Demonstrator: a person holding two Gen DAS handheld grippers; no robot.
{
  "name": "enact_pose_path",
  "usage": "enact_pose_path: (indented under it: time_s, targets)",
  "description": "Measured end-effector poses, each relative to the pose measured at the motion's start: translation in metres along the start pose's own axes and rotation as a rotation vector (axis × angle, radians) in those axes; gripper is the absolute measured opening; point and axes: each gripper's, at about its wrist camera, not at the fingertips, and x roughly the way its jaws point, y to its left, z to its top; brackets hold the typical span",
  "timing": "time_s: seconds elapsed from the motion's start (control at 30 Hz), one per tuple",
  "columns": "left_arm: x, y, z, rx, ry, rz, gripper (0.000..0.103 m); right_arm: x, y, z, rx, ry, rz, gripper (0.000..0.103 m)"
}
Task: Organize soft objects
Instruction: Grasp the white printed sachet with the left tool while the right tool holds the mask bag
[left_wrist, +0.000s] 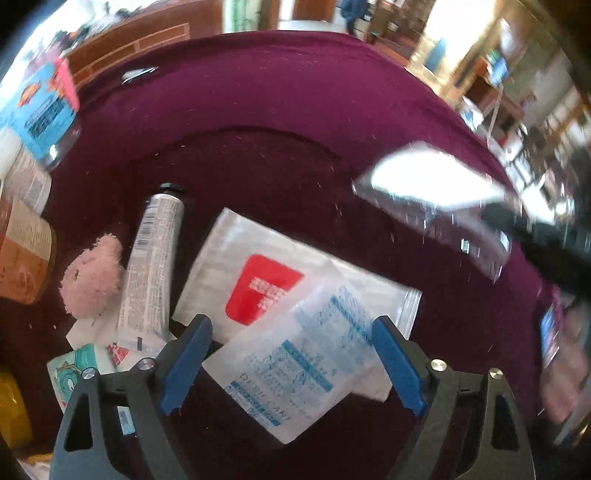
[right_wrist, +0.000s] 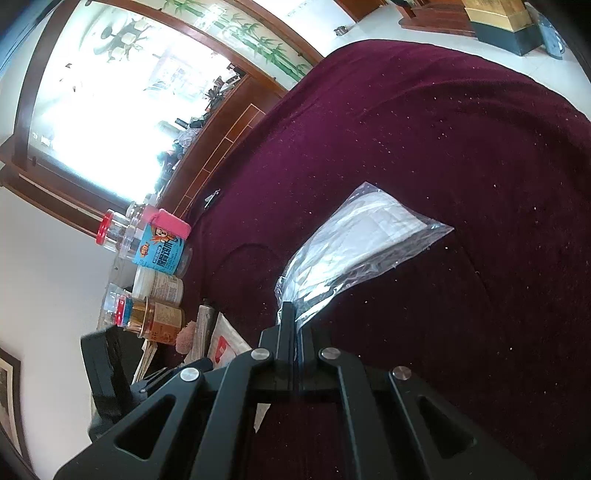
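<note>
glossy clear plastic bag (right_wrist: 354, 251), matt maroon cloth (right_wrist: 461, 129)

Probably home: wood-framed window (right_wrist: 92, 110), food jars (right_wrist: 162, 240).

One clear plastic bag (right_wrist: 364, 240), one tube (left_wrist: 153, 266), one pink plush toy (left_wrist: 92, 282), two flat sachets (left_wrist: 258, 280) and several jars (right_wrist: 155, 317)

The near white packet (left_wrist: 291, 373) with blue print shows the word "DESICCANT", partly cut off. The bag (left_wrist: 258, 280) behind it has a red patch with white writing too blurred to read. The tube (left_wrist: 151, 266) at left carries a barcode and tiny unreadable print.
</note>
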Motion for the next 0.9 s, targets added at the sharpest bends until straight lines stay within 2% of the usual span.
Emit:
enact_pose_path:
  time_s: [0.1,0.2,0.3,0.47,0.63,0.73,0.83,0.9]
  targets:
    - [0.004,-0.01,-0.012,0.089,0.031,0.016,0.097,0.003,0.0,0.0,0.009,0.023,0.003,0.001]
    - [0.0,-0.014,-0.023,0.064,0.046,-0.049,0.097,0.002,0.002,-0.001,-0.005,0.019,0.004,0.001]
    - [-0.003,-0.023,-0.033,0.086,0.068,-0.062,0.097,0.003,0.002,-0.001,-0.008,0.028,0.004,0.001]
    - [-0.003,-0.037,-0.049,0.168,0.08,-0.006,0.097,0.007,0.0,-0.001,-0.01,0.046,-0.01,0.002]
    - [0.005,-0.059,-0.048,0.241,0.094,0.066,0.098,0.015,-0.006,-0.002,0.005,0.063,-0.023,0.002]
    - [0.003,-0.064,-0.049,0.23,0.078,0.067,0.09,0.016,-0.009,-0.002,0.021,0.074,-0.013,0.002]
    - [-0.003,-0.069,-0.062,0.265,0.069,0.065,0.089,0.015,-0.009,-0.002,0.025,0.073,-0.01,0.002]
    - [-0.005,-0.065,-0.067,0.227,0.067,0.047,0.08,0.014,-0.008,-0.002,0.022,0.071,-0.007,0.002]
